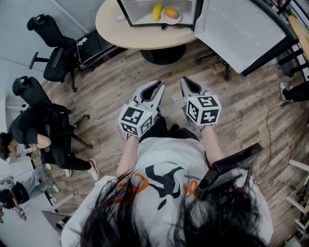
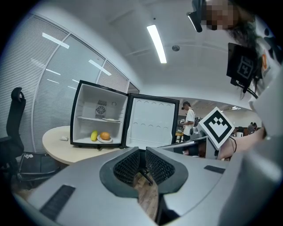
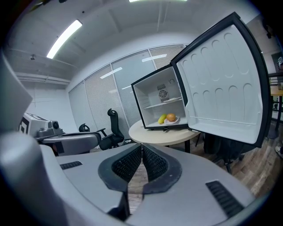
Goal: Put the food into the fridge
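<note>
Food is sitting inside the fridge (image 1: 124, 13): a yellow fruit (image 1: 157, 10) and an orange (image 1: 171, 12), the orange being carried on a white plate (image 1: 172, 20), both on the fridge floor at approx. centre. A wire shelf (image 2: 96, 118) is being shown above them in the left gripper view, w/ nothing visible on it. The fridge door (image 1: 241, 29) is standing wide open, swung out to the right. The fridge is being supported by a round beige table (image 1: 113, 29).

The left gripper (image 1: 155, 88) is being held low in front of the person, well apart from the table, pointing toward the fridge. Its jaws are being held together w/ only a thin slit between the pads; nothing is being gripped. The right gripper (image 1: 188, 83) is being held just beside it, same heading. Its jaws are being held fully closed, pads touching, w/ nothing between them.

Both grippers are being held over a wood floor (image 1: 120, 82). Two black office chairs (image 1: 53, 48) are standing at the left, near a seated person (image 1: 29, 135).
</note>
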`<state>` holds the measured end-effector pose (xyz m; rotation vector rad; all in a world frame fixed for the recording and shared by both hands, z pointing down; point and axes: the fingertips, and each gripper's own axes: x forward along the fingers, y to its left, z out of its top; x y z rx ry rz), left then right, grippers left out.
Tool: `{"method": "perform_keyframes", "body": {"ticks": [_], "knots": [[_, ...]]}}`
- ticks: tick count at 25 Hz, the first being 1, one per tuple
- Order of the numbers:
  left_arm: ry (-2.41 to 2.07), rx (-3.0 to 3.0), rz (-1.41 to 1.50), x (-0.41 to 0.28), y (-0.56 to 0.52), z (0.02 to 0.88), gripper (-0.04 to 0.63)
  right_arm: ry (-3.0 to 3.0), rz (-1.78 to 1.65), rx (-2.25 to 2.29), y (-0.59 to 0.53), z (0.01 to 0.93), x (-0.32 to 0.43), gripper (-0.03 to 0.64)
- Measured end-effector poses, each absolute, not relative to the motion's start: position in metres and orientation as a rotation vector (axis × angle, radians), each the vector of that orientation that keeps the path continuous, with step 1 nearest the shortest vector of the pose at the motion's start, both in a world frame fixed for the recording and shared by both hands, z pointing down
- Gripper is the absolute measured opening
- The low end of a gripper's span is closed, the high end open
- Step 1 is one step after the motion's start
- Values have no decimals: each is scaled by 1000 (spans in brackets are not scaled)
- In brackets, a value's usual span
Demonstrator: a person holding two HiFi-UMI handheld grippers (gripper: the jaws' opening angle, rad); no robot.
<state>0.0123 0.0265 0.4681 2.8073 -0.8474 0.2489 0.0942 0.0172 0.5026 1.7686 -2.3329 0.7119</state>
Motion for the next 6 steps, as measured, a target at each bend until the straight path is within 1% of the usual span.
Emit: {"method": "perform_keyframes", "body": {"ticks": [6], "knots": [[-853, 2810, 242, 9, 14, 463, 41, -2329, 710, 1765, 4, 500, 92, 26]]}}
